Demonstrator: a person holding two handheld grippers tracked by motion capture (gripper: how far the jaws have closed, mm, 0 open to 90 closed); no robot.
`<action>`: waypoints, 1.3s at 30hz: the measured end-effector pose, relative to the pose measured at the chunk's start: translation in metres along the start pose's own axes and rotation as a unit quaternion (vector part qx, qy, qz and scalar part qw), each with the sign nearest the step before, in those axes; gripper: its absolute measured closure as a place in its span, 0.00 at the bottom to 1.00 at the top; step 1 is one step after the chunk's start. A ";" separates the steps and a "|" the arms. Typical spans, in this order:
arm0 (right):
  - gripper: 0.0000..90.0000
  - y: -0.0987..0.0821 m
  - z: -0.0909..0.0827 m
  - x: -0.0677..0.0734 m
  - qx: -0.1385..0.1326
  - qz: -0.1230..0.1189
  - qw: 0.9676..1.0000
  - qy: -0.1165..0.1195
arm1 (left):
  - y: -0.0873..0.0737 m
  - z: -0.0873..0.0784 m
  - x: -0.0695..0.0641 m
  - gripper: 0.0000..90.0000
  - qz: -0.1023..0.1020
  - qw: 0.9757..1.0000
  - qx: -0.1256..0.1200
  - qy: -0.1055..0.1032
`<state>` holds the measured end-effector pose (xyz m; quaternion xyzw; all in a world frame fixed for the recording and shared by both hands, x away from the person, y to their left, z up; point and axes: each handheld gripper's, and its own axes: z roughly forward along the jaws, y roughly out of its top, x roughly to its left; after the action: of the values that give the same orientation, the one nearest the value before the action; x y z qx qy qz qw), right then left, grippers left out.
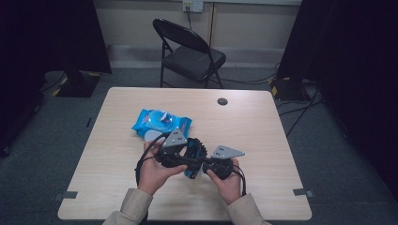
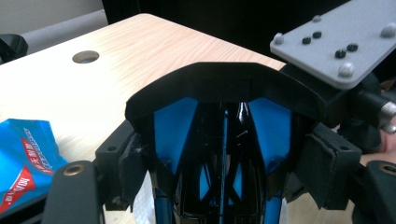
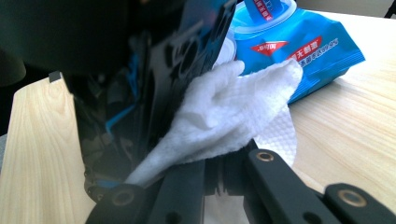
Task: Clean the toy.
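Bench (image 1: 263, 126) with a wipes pack (image 1: 161, 123) lying left of centre, toward the far half. Just in front of the pack, over the near middle, the two grippers meet: left gripper (image 1: 180, 152) on the left, right gripper (image 1: 209, 166) on the right, a black frame (image 1: 194, 149) between them. Frame sits between the left jaws; a wipe (image 3: 219, 116) is pinched in the right jaws, against the frame. A cable hole (image 1: 222, 101) lies behind, near the far edge. A chair (image 1: 190, 54) stands beyond the bench.

The table (image 1: 253, 126) is pale wood, smooth and matt. The wipe (image 3: 224, 116) is soft white cloth, a bit bumpy. The blue pack (image 3: 303, 51) at its 1 o'clock is shiny plastic. The black and blue toy (image 2: 224, 140) is glossy plastic.
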<state>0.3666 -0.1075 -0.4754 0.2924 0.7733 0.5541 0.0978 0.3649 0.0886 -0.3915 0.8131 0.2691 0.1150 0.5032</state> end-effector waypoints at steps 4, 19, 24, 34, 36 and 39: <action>0.98 -0.002 0.002 0.001 0.003 0.000 1.000 0.001 | -0.001 0.000 0.000 0.28 -0.001 1.000 -0.001 -0.001; 0.97 -0.011 0.009 0.006 0.013 -0.001 1.000 0.011 | 0.001 -0.005 0.003 0.28 -0.004 1.000 -0.004 0.006; 0.97 -0.013 0.011 0.007 0.018 0.001 1.000 0.014 | 0.000 -0.005 0.003 0.28 -0.003 1.000 -0.004 0.007; 0.97 -0.022 0.015 0.010 0.040 -0.002 0.999 0.020 | 0.000 -0.010 0.006 0.28 -0.010 1.000 -0.014 0.009; 0.97 -0.023 0.015 0.010 0.043 -0.005 0.999 0.021 | 0.000 -0.012 0.007 0.28 -0.010 1.000 -0.015 0.013; 0.97 -0.024 0.014 0.010 0.048 -0.007 0.999 0.022 | -0.001 -0.016 0.009 0.28 -0.013 1.000 -0.015 0.017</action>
<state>0.3567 -0.0957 -0.5005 0.2792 0.8027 0.5223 0.0704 0.3647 0.1054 -0.3855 0.7997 0.2861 0.1262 0.5126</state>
